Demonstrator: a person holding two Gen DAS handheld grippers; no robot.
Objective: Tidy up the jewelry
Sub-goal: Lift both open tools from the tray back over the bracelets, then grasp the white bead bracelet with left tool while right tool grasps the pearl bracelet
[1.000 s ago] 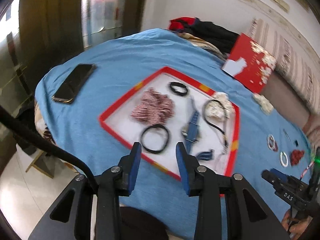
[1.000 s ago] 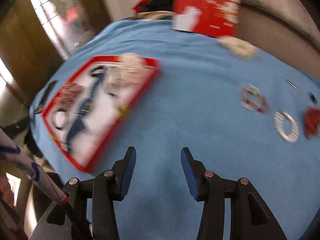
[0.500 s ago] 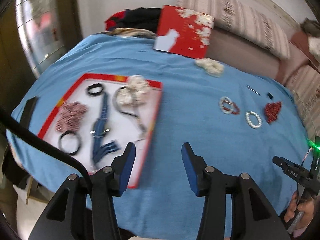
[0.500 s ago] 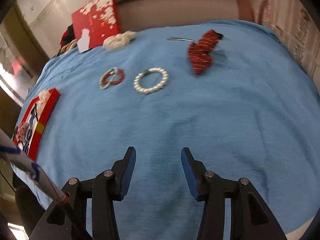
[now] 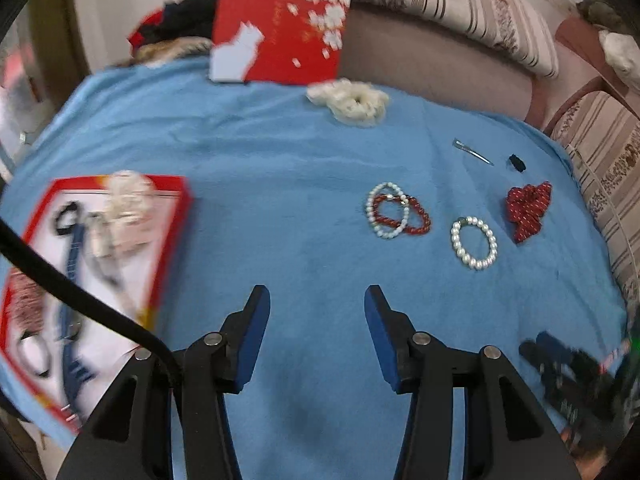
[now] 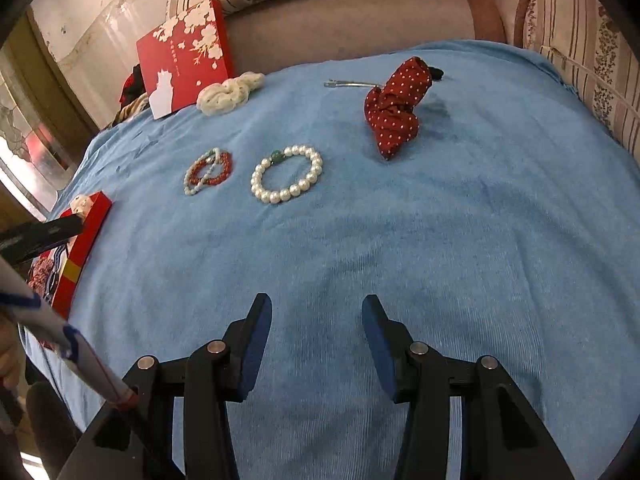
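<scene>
A red-rimmed white tray (image 5: 172, 236) at the left holds hair ties, a blue strap and a white scrunchie; it also shows in the right wrist view (image 6: 86, 236). On the blue cloth lie a pearl bracelet (image 5: 474, 242) (image 6: 287, 174), a red and white bracelet pair (image 5: 396, 210) (image 6: 208, 170), a red dotted scrunchie (image 5: 528, 208) (image 6: 396, 108), a white scrunchie (image 5: 348, 100) (image 6: 228, 94), a metal hair clip (image 5: 472, 152) (image 6: 352, 84) and a small black item (image 5: 517, 163). My left gripper (image 5: 316, 332) is open and empty, above bare cloth. My right gripper (image 6: 316, 340) is open and empty, short of the bracelets.
A red gift box (image 5: 280, 24) (image 6: 184, 56) leans at the cloth's far edge against a sofa with striped cushions (image 6: 580, 40). Dark clothes (image 5: 176, 28) lie at the back left. The right gripper's body (image 5: 568, 360) shows at the lower right of the left wrist view.
Both grippers have swung right, away from the tray toward the loose bracelets and scrunchies. The tray has slid to the left edge of both views. Both jaws stay open.
</scene>
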